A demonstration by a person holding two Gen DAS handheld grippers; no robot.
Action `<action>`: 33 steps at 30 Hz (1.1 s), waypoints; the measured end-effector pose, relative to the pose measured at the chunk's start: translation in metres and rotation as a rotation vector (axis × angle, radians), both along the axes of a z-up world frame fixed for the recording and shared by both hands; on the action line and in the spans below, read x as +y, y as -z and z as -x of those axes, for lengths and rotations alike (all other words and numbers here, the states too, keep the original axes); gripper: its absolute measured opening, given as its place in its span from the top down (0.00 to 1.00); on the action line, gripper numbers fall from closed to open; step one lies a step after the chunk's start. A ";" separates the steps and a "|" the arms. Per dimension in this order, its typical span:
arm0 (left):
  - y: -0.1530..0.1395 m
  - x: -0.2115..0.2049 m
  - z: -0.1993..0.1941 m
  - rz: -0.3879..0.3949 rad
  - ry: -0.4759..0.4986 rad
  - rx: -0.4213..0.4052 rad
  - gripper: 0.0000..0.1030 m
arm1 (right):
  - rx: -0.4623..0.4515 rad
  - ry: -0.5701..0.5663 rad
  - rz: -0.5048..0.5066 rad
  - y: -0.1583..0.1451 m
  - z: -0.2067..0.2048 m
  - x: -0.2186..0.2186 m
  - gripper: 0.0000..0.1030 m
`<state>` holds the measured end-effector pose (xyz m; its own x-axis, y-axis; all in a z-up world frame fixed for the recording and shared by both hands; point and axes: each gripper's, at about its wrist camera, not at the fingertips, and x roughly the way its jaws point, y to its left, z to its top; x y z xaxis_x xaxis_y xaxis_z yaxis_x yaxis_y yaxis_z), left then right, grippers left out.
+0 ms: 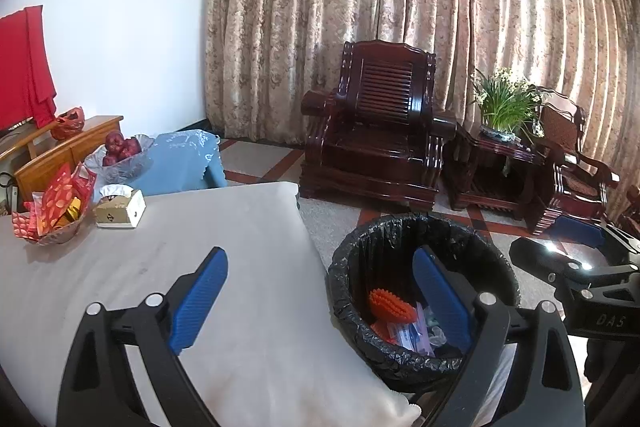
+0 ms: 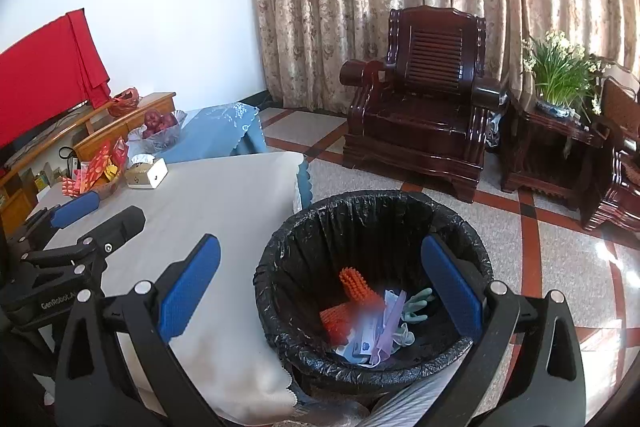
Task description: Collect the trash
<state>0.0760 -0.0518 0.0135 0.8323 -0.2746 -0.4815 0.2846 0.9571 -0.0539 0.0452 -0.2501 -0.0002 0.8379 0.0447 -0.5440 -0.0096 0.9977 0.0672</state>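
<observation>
1. Our left claw hangs with its blue ribbed pads spread wide and nothing between them; one pad is over the counter, the other over the bin.
2. Our right claw is likewise spread apart and empty, with its 3 o'clock pad above the bin's mouth.
3. The round bin lined with a black plastic bag stands on the floor, touching the counter's near corner at 5 o'clock in both views.
4. The trash lies at the bottom of the bin: an orange spiky rubber piece, a pale green glove, and white and lilac paper packets.
5. The counter under a plain cream cloth is bare across its middle.
6. At the counter's far 10 o'clock corner sit a bowl of red and gold wrapped sweets and, just beside it, a white tissue box.
7. Beyond those, a glass bowl of red apples rests on a blue patterned cloth.
8. At 12 o'clock, a dark carved wooden armchair stands before beige floral curtains.
9. At 2 o'clock, a green potted plant with white flowers stands on a dark side table.
10. A red cloth hangs at 9 o'clock over a light wooden sideboard.
</observation>
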 end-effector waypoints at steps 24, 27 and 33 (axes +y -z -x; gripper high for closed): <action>-0.001 -0.001 0.000 -0.002 0.001 -0.006 0.11 | -0.013 -0.006 0.007 -0.006 0.000 -0.001 0.05; -0.002 0.000 0.000 -0.002 0.001 -0.005 0.11 | -0.014 -0.008 0.008 -0.008 -0.001 -0.001 0.05; -0.002 0.000 0.000 -0.003 0.001 -0.006 0.11 | -0.014 -0.008 0.008 -0.009 -0.001 -0.001 0.05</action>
<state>0.0762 -0.0523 0.0150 0.8349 -0.2738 -0.4774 0.2854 0.9571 -0.0497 0.0465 -0.2509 0.0083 0.8452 0.0471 -0.5323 -0.0184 0.9981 0.0592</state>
